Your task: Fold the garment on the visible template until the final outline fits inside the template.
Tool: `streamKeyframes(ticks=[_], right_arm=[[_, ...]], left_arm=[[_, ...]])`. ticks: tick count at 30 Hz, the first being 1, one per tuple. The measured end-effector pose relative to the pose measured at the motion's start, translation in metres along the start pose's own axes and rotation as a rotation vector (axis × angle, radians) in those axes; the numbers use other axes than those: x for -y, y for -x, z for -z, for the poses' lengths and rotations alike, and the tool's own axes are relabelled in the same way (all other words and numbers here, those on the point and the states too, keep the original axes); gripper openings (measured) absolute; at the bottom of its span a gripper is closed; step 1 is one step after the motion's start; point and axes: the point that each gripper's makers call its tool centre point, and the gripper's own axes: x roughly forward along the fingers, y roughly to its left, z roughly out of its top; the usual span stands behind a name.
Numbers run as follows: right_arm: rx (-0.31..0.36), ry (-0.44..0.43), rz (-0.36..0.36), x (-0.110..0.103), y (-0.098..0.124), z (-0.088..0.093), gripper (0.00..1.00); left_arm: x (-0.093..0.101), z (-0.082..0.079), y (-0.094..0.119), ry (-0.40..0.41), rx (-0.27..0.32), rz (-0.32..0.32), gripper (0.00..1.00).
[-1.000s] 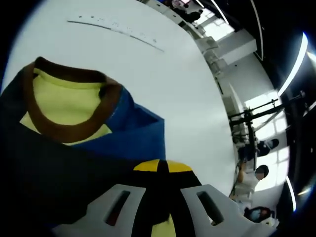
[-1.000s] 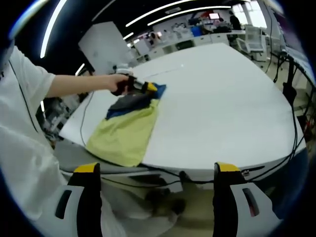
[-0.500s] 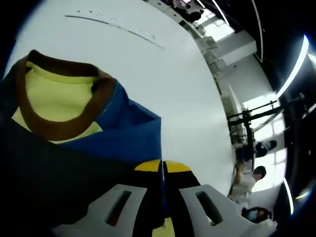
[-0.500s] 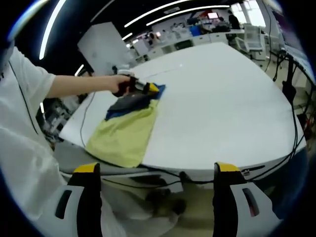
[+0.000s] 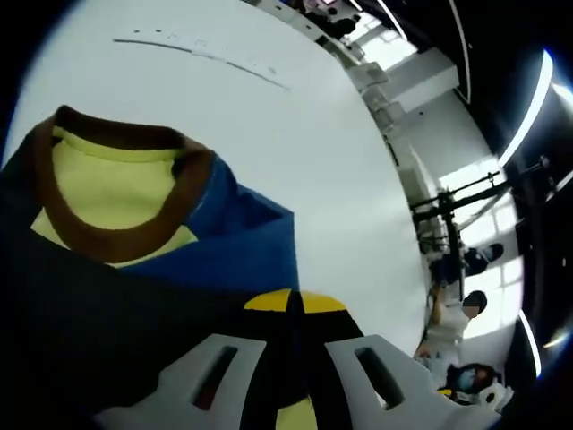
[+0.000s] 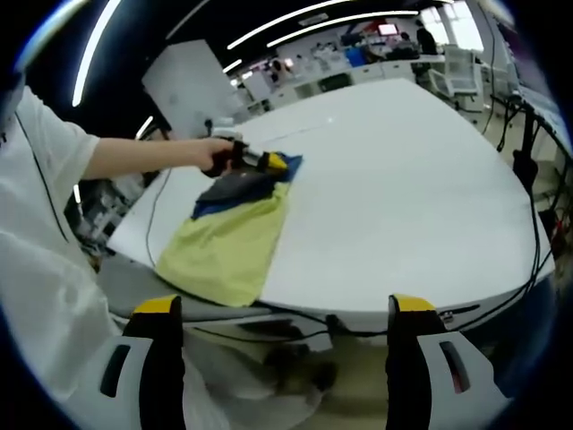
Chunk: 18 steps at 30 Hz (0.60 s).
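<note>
Almost nothing moved since the earlier frames: only a small sway of the left gripper view over the brown collar (image 5: 107, 237), with the garment (image 6: 229, 235) lying at the same place on the white counter (image 6: 403, 188). In the right gripper view, seen at the near-left part of the counter, yellow lower part reaching to the near edge and blue-and-dark upper part bunched over it. Partly folded by the look of it; upper part doubled over, lower part not yet folded in. A faint dotted line (image 5: 201, 55) visible far on the counter, maybe a template mark, cannot tell; so impossible to judge whether the outline fits. Left gripper (image 5: 294, 309) with jaws closed together on a blue-and-dark fold of the garment, held by a hand (image 6: 218, 153). Right gripper (image 6: 282, 345) low below the counter edge, well apart from the cloth, jaws wide and holding nothing.
</note>
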Motion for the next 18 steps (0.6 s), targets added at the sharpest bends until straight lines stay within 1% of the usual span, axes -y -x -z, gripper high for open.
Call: streamKeyframes(ticks=[4,5,7,10,13,15,18], right_arm=[[0.003,0.012,-0.001,-0.003,0.001,-0.005,0.94],[0.004,0.015,-0.001,-0.003,0.002,-0.007,0.94],[0.011,0.021,0.0,-0.005,0.003,-0.01,0.94],[0.02,0.029,-0.001,-0.01,0.003,-0.014,0.94],[0.021,0.037,-0.012,-0.018,0.001,-0.015,0.94],[0.017,0.044,-0.021,-0.024,-0.001,-0.015,0.94],[0.016,0.056,-0.033,-0.032,-0.002,-0.016,0.94]], left_arm=[[0.003,0.001,0.006,-0.044,-0.007,0.013,0.0],[0.004,0.002,0.009,-0.06,-0.009,0.014,0.02],[0.006,0.004,0.013,-0.086,-0.019,0.021,0.07],[0.006,0.007,0.02,-0.121,-0.03,0.023,0.17],[0.006,0.011,0.03,-0.155,-0.028,0.027,0.2],[0.005,0.015,0.038,-0.161,-0.035,0.038,0.21],[0.002,0.019,0.051,-0.155,-0.027,0.044,0.23]])
